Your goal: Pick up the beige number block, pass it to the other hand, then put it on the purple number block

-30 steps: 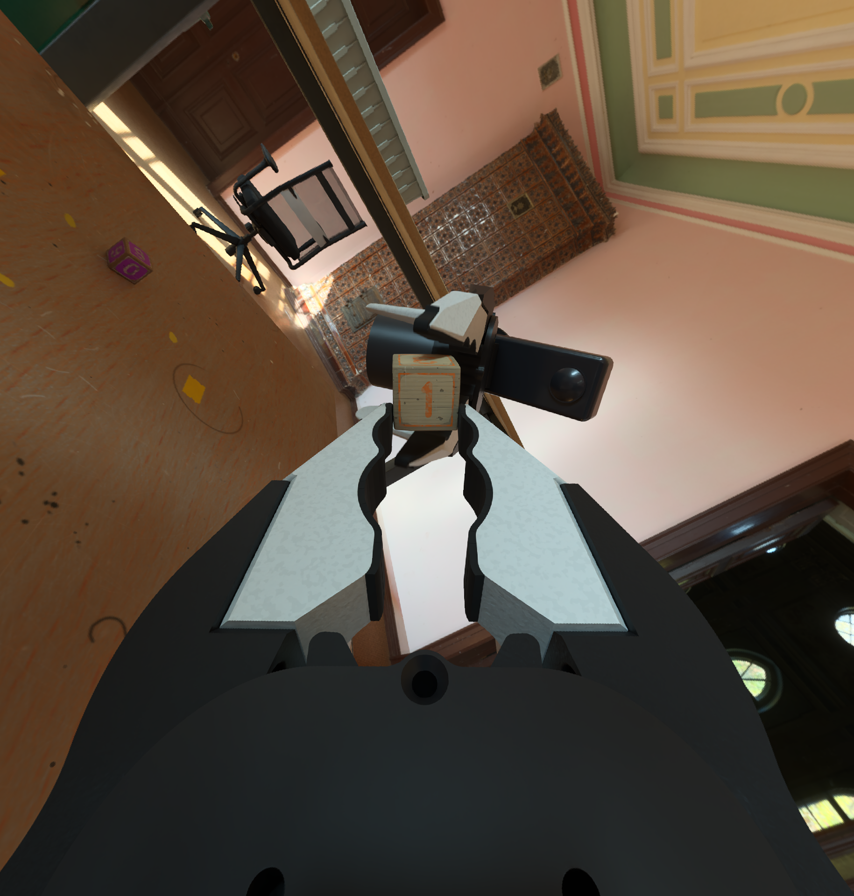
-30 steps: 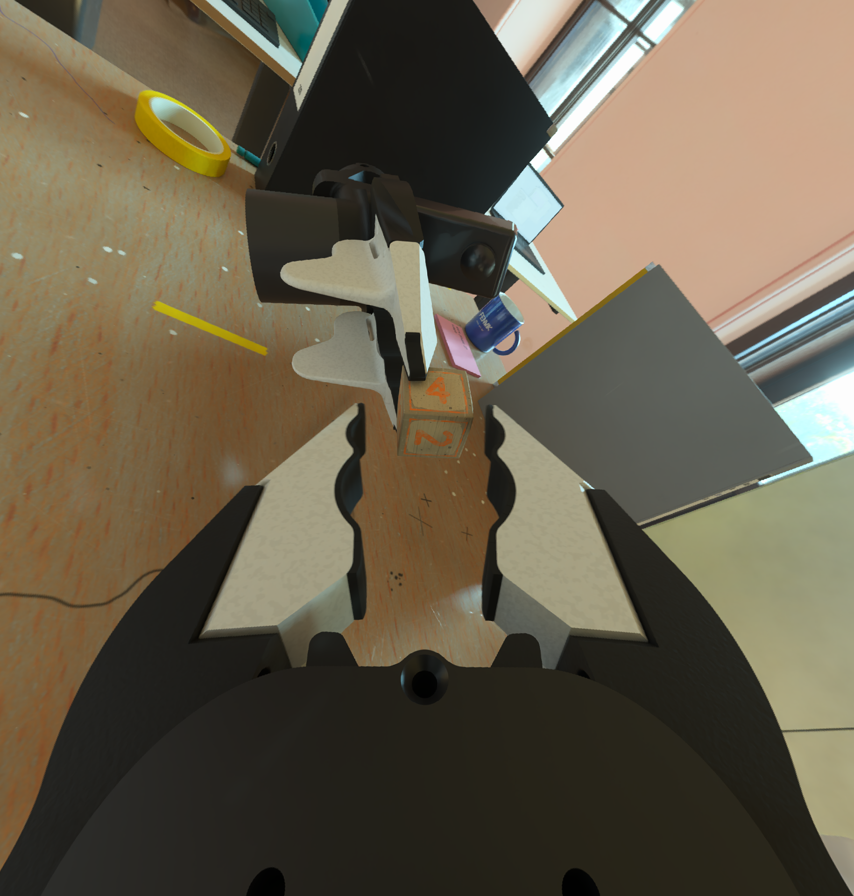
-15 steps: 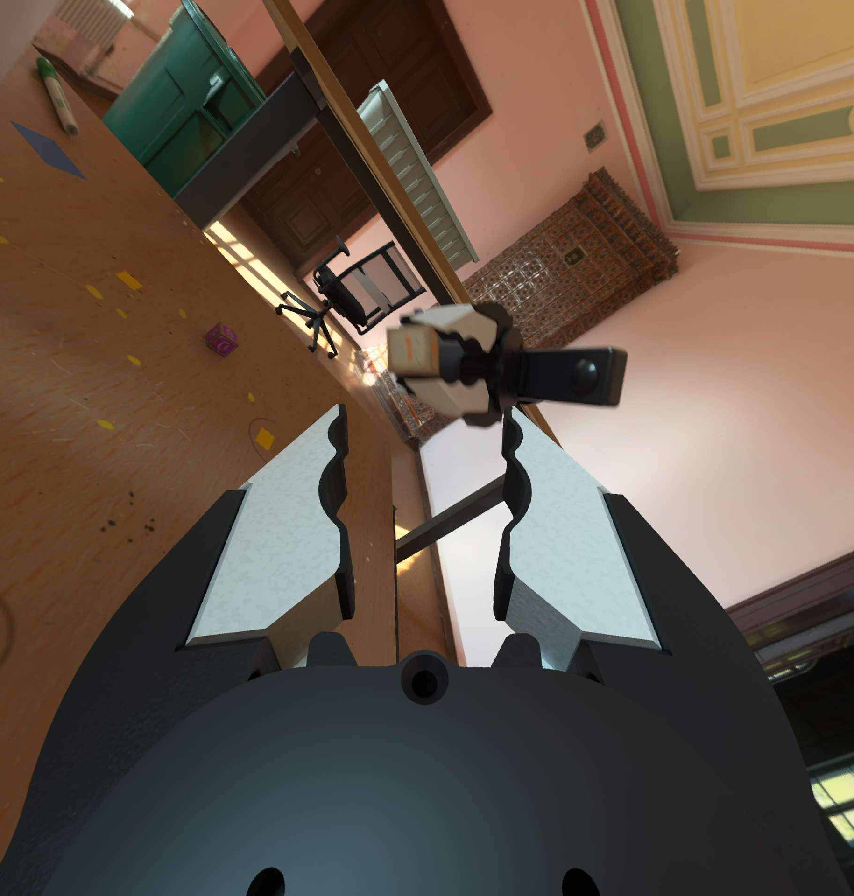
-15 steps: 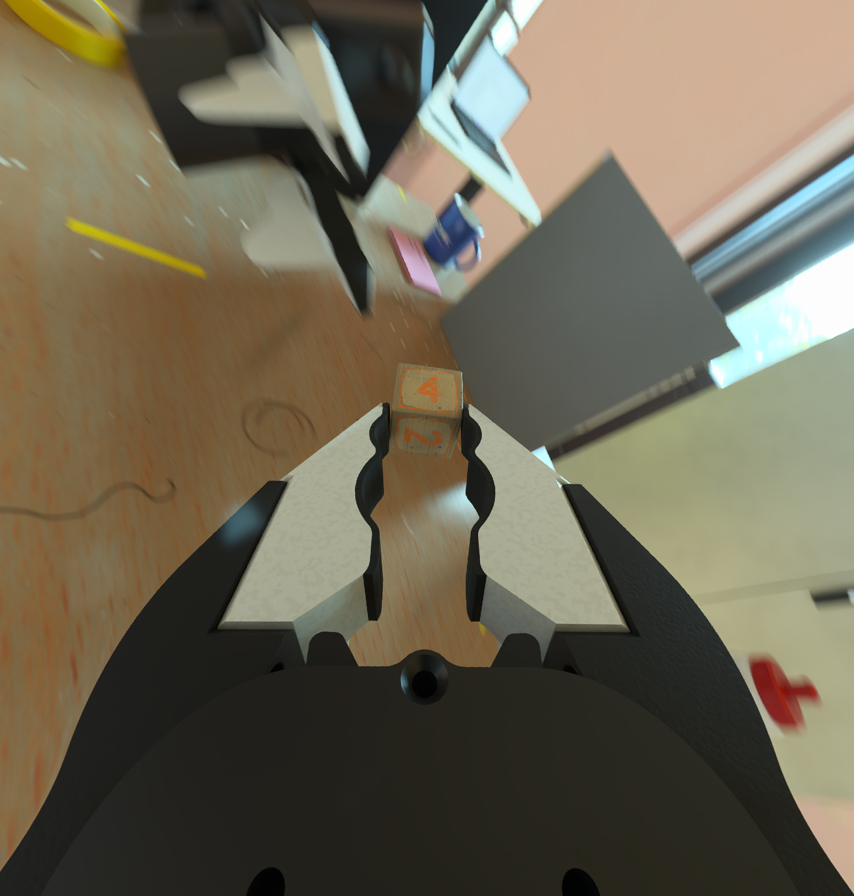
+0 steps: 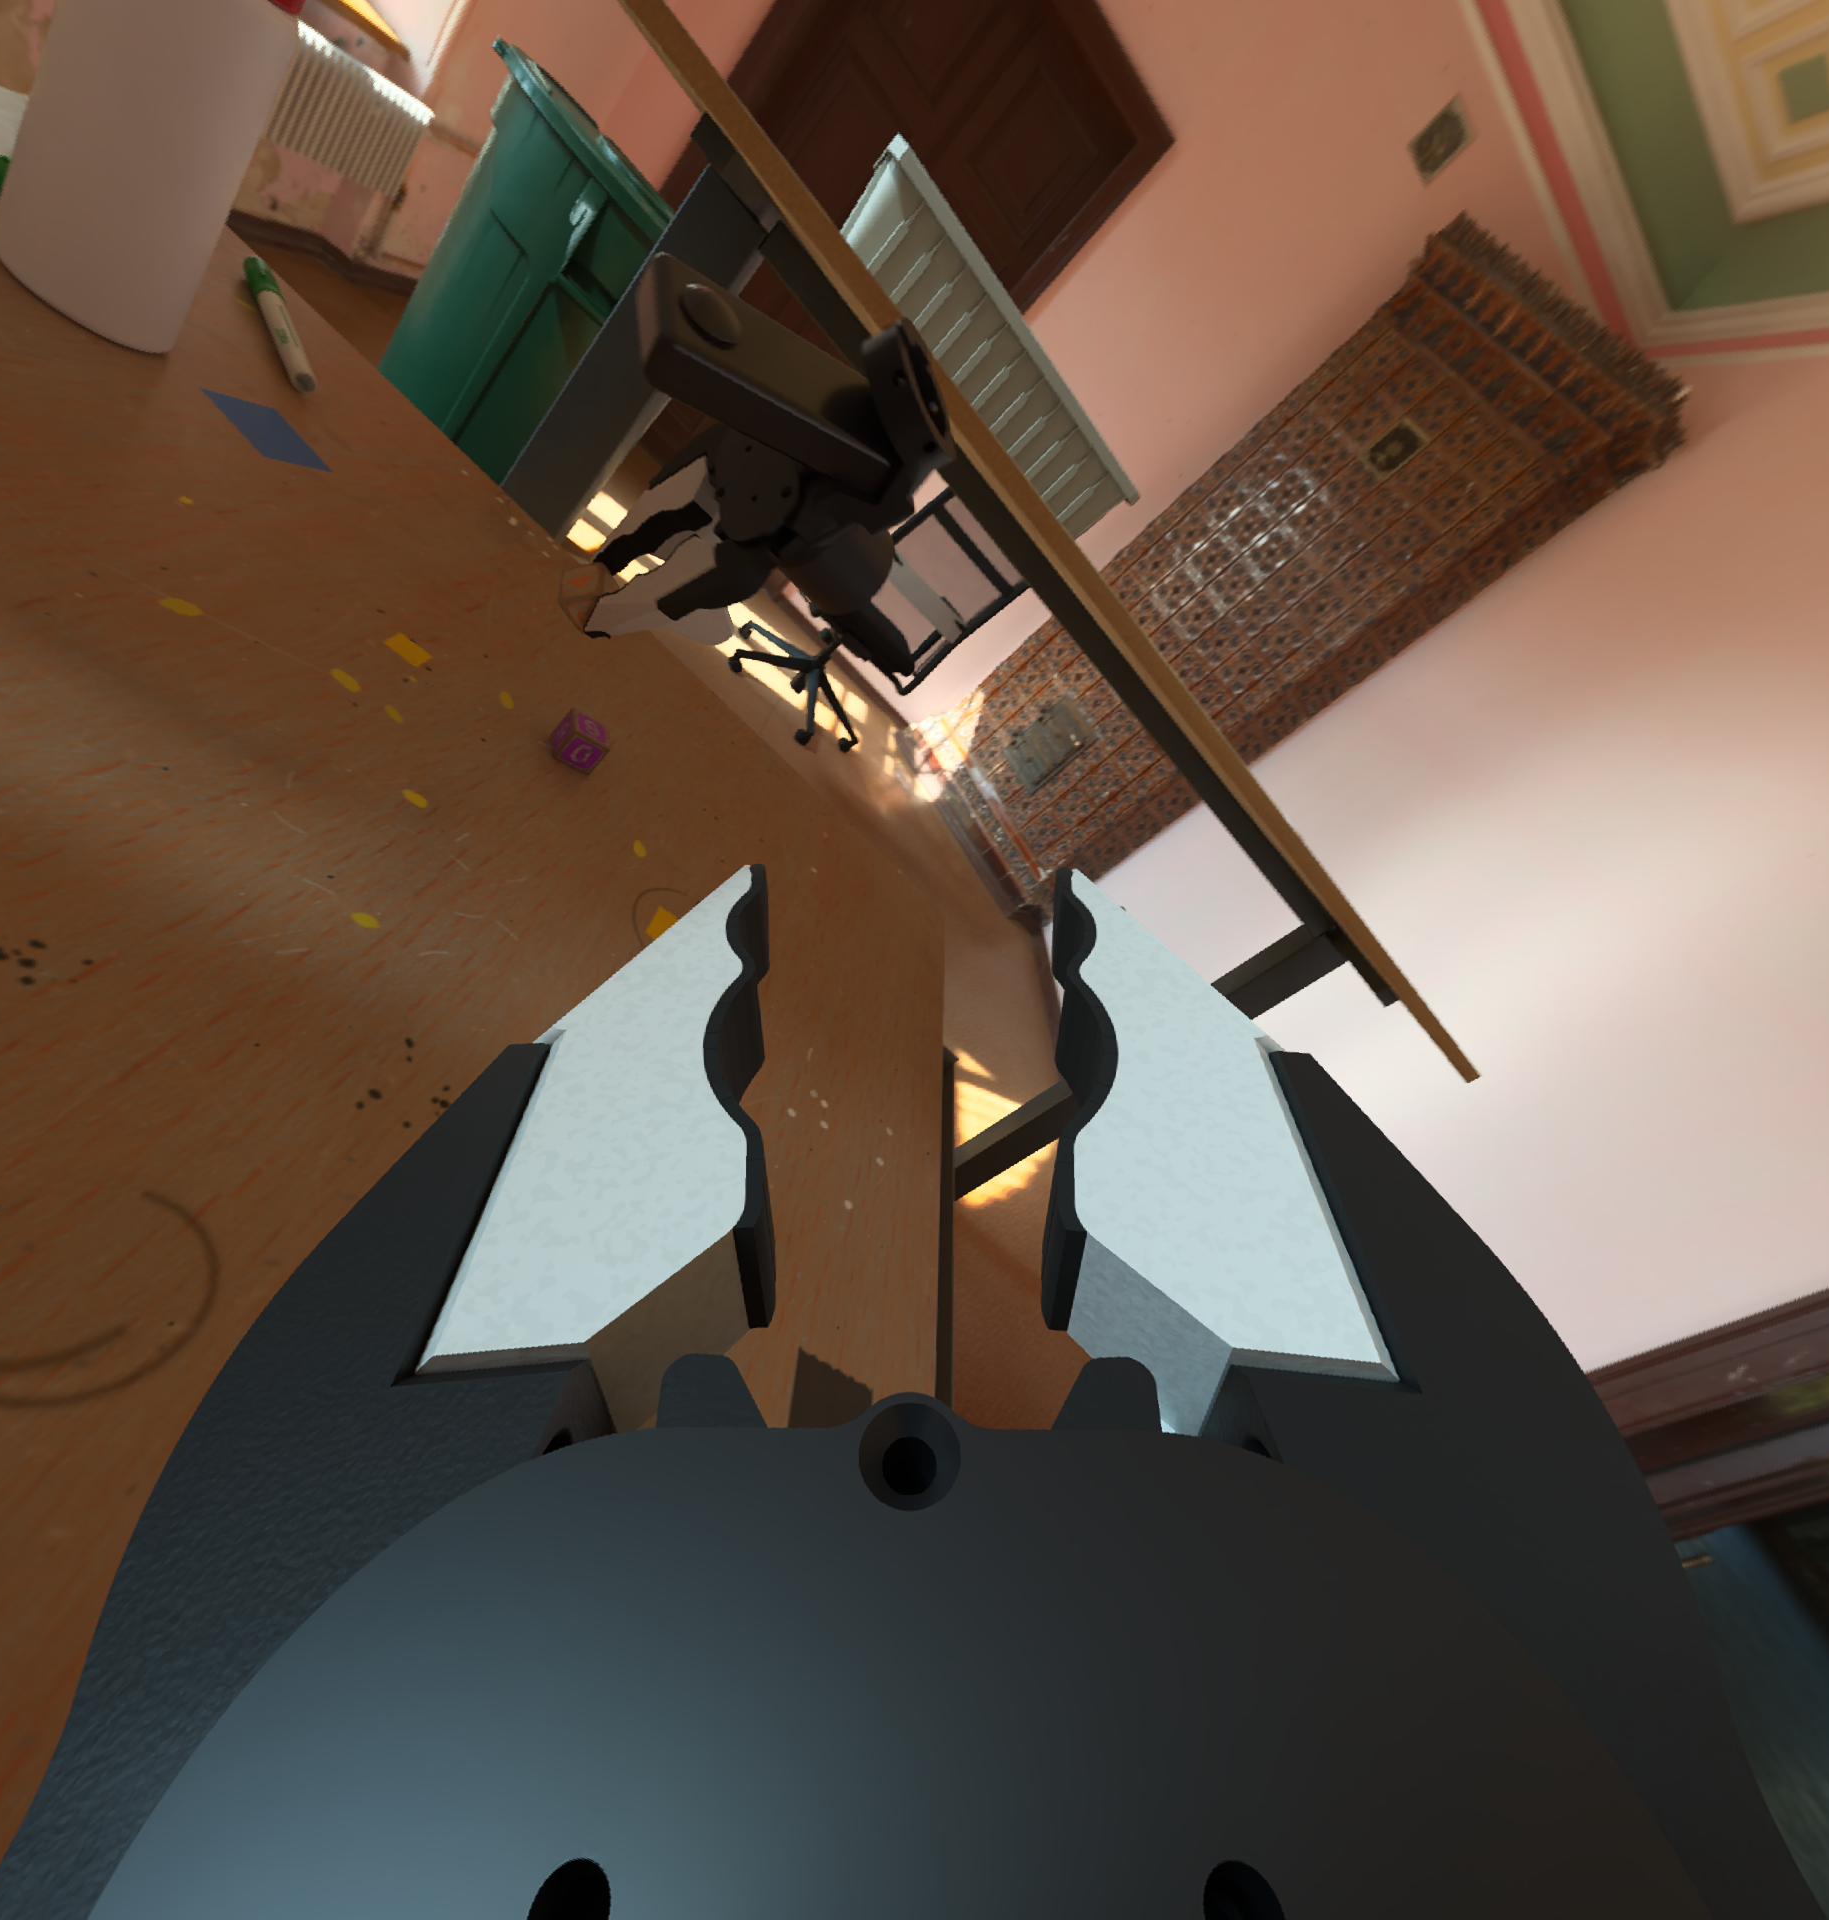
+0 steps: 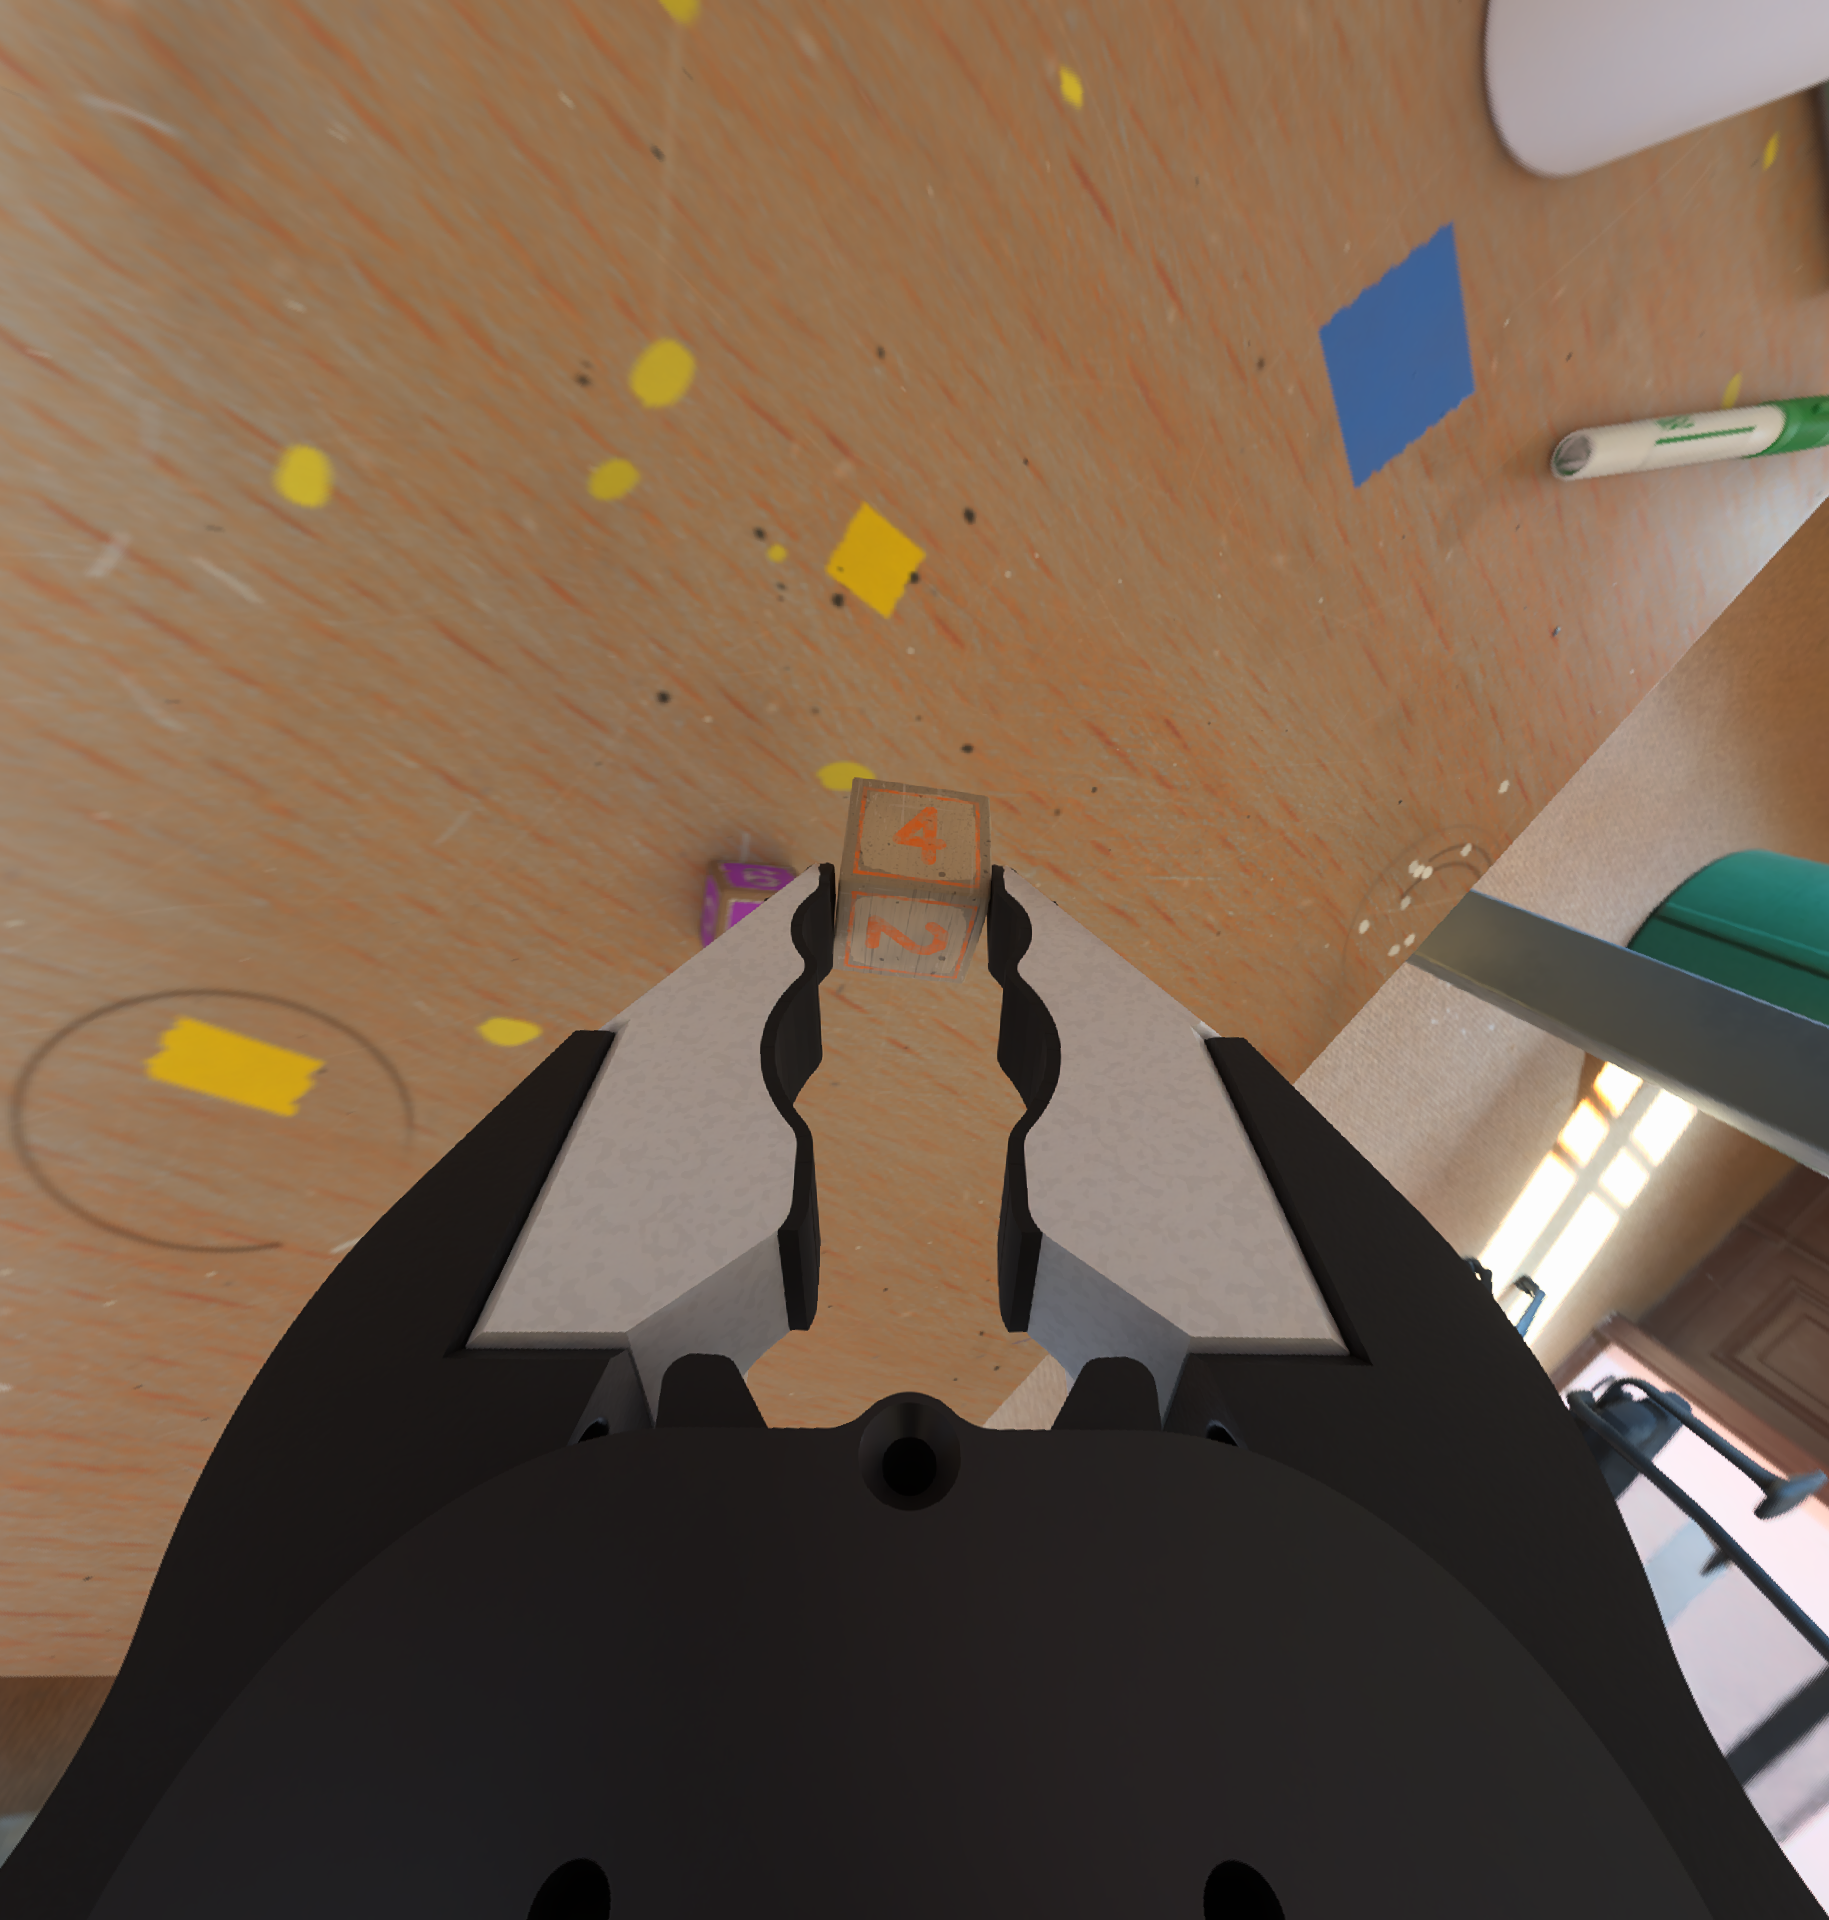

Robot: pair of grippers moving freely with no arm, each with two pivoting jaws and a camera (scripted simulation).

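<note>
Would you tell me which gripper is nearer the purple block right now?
Right. The right gripper, holding the beige block, hangs close above the purple block; the left gripper sits open, farther back.

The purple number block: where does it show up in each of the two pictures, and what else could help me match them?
Left wrist view: the purple number block lies on the wooden table, left of centre, beyond the fingertips.
Right wrist view: the block sits near the centre, partly hidden behind the near finger, left of the beige number block.
Shared landmark: the green marker.
</note>
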